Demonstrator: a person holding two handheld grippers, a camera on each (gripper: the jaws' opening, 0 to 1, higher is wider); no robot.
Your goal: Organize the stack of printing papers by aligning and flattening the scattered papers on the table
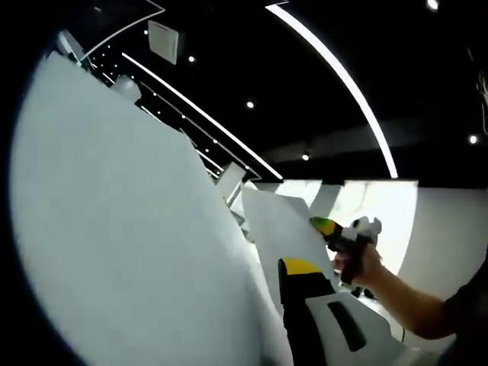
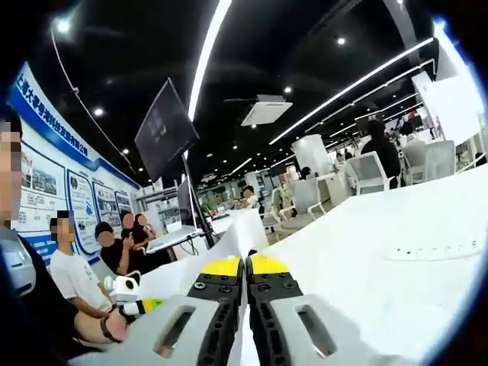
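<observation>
A big white sheet of the paper stack (image 1: 130, 229) stands on edge across the left gripper view and hides one jaw. My left gripper (image 1: 293, 268) shows one yellow-tipped jaw pressed against that paper, so it looks shut on the stack. Another part of the paper (image 1: 282, 221) leads to my right gripper (image 1: 326, 226), held by a hand (image 1: 366, 263). In the right gripper view my right gripper (image 2: 245, 265) is shut, its yellow tips pinching a paper edge (image 2: 245, 229) seen end-on. The left gripper (image 2: 130, 293) sits at lower left.
A white table (image 2: 381, 252) stretches to the right. Several seated people (image 2: 76, 274) are close on the left. A dark monitor on a stand (image 2: 164, 130) rises behind the paper. White chairs (image 2: 366, 171) stand further back.
</observation>
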